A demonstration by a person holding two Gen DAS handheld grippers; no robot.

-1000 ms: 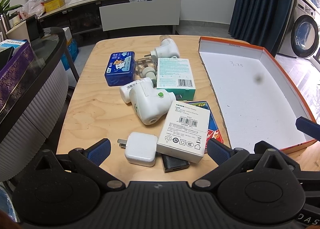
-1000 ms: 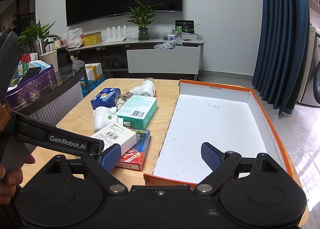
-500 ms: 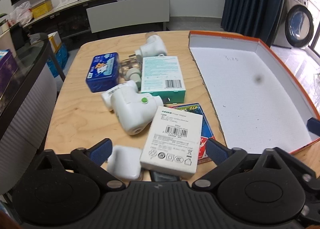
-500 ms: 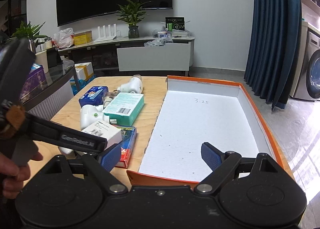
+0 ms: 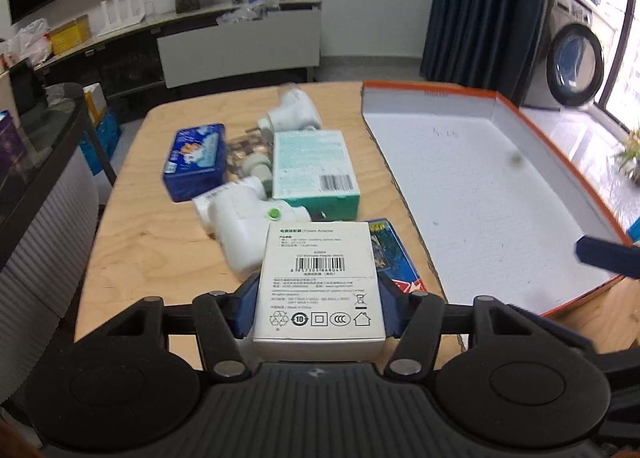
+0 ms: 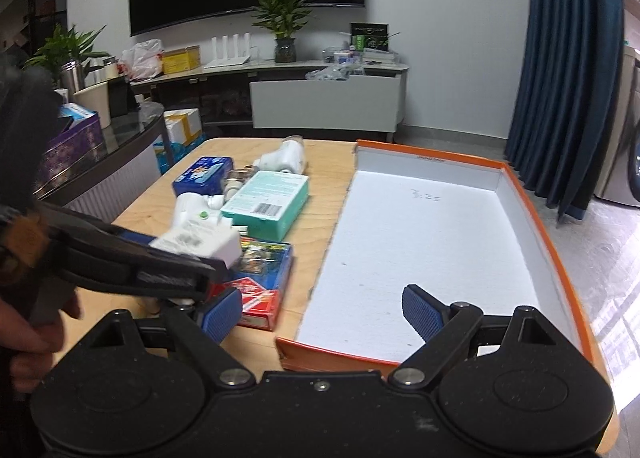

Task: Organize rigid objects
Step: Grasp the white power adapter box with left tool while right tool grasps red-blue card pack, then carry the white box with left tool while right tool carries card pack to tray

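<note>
White adapter box [image 5: 320, 278] sits clamped between the blue pads of the left hand-held gripper [image 5: 318, 308], whose jaws have just closed on it, above the desk [image 5: 152, 242] beside the card pack [image 5: 394, 258]. Right hand-held gripper [image 6: 320, 312] hangs open and empty over the orange-rimmed tray [image 6: 532, 218].

My left gripper [image 5: 319, 308] has a black ribbed body, two round black discs, silver screws and blue textured pads. My right gripper [image 6: 322, 308] looks the same, its blue pads at ten and two o'clock.
</note>
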